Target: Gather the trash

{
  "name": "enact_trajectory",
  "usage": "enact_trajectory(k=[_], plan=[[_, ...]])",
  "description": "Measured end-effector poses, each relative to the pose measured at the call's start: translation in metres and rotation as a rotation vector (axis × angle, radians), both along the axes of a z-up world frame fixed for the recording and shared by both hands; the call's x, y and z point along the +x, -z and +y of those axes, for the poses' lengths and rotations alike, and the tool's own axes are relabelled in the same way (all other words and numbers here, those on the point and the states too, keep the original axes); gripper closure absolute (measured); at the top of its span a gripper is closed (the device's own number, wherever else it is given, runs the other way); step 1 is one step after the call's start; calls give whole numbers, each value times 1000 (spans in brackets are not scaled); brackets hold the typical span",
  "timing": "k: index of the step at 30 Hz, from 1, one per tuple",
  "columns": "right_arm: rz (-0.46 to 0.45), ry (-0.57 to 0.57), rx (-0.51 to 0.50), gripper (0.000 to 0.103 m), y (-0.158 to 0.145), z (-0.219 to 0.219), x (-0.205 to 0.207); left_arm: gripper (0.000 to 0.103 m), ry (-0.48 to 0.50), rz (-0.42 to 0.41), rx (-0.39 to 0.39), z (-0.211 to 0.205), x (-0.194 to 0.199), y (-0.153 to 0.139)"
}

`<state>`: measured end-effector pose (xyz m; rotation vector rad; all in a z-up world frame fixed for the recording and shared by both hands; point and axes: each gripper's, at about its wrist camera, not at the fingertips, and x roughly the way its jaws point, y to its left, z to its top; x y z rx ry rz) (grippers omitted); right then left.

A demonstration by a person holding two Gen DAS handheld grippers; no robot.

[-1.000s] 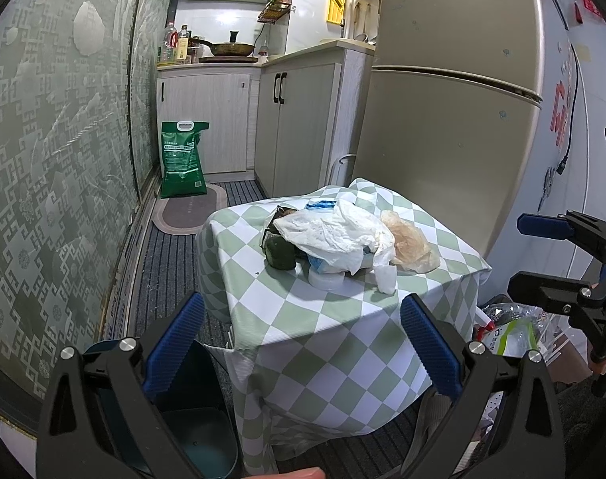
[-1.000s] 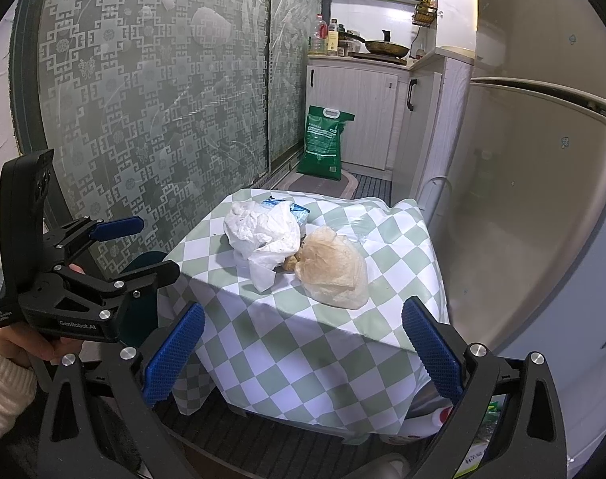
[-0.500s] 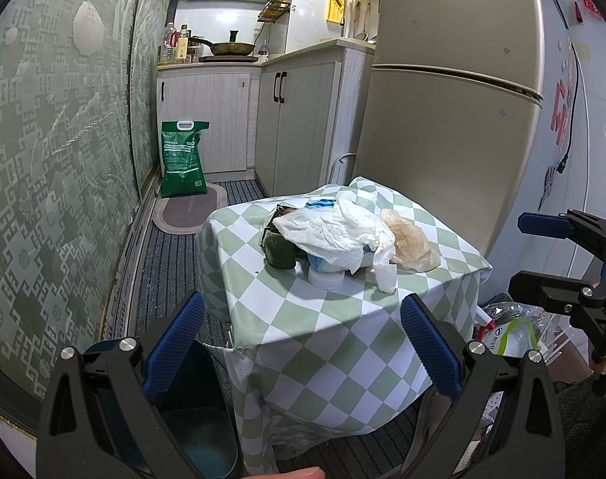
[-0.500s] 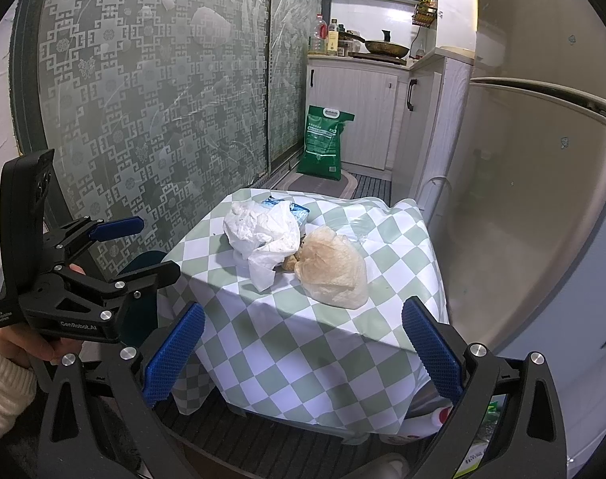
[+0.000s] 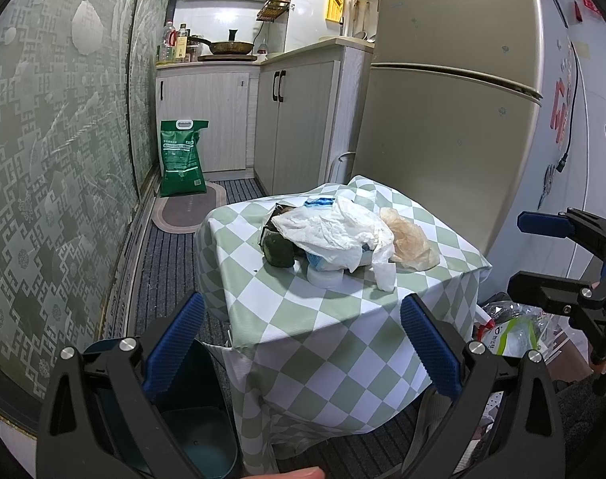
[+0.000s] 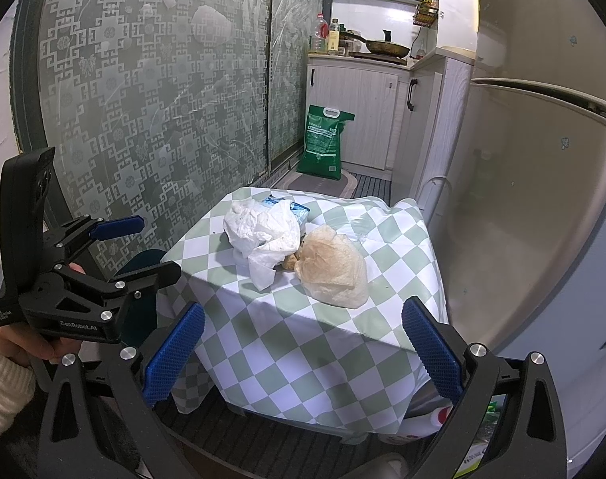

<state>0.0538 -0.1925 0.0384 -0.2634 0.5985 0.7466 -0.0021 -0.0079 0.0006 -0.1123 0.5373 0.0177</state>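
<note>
Approach stage: both grippers empty, trash pile untouched on the table.

The left gripper [image 5: 301, 339] and right gripper [image 6: 303, 343] both stand spread wide and hold nothing, well short of the checked tablecloth [image 5: 342, 343]. The trash sits heaped mid-table: a crumpled white plastic bag [image 5: 330, 231] on top, a tan translucent bag [image 6: 332, 271] just beside it on the fridge side, and a dark green lump [image 5: 278, 253] and a white tub lid [image 5: 324, 277] partly under the white bag. A dark teal bin [image 5: 199, 431] stands on the floor at the table's left. Recommended: take the loose white bag first, pinching a bunched fold rather than a thin edge, lift clear before swinging to the bin, and avoid snagging the cloth.
</note>
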Motion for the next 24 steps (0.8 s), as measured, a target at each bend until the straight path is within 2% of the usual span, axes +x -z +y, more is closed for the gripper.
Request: enact_trajectory(k=[15,19,22,23,24], plan=[[-1,-1,2,3,1,0,-1,3,4,4,-3,1,0,1],[20,18,22,3,3,-2,1,3,37,-13,-55,7,-1,-1],[27,25,35,3,0,-3,2,4,20,-26,-65,13,-2,-2],[31,27,35,3,0,-3,2,6,23,-21,-72,15,0,-2],[36,27,34,3,-3,-2,2,17,25,-15,-84,16,3,-2]])
